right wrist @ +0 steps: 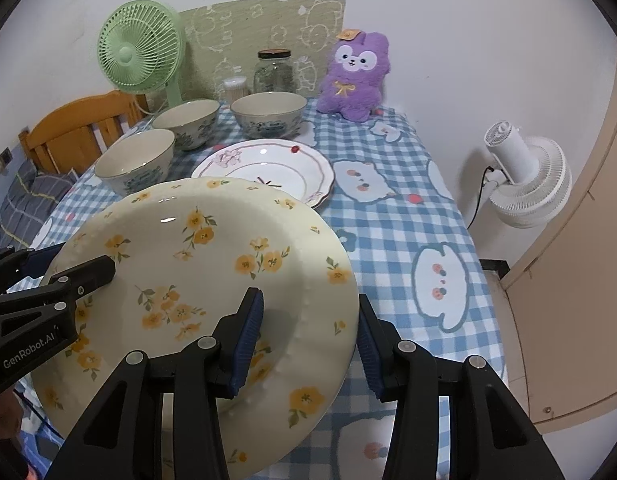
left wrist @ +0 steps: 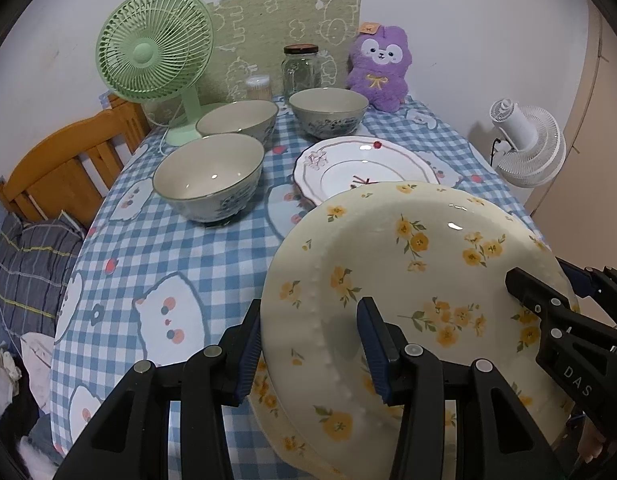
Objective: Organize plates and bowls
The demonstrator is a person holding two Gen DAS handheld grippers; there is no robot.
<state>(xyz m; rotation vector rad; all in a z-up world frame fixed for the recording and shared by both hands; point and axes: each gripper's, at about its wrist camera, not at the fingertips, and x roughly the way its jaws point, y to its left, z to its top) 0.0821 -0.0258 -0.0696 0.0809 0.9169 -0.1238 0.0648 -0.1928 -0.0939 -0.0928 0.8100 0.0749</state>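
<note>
Fingers [left wrist: 250, 344] of the left gripper [left wrist: 308, 350] straddle the left rim of the yellow plate [left wrist: 420, 264], one pad under it and one on its face, and they seem to clamp it. On the opposite rim, the right gripper [right wrist: 308, 340] grips the same way, one pad on the face and one outside the edge. This plate is tilted and lifted above the table [right wrist: 388, 216], near its front edge. In the left view a second yellow-flowered plate [left wrist: 268, 412] shows just beneath it. Behind lies a white plate [left wrist: 364, 164] with a scalloped rim. Three bowls [left wrist: 208, 178] stand further back and left, apart from one another. Along the wall are a green fan [left wrist: 154, 54], a jar [left wrist: 301, 70] and a purple plush [left wrist: 378, 66].
</note>
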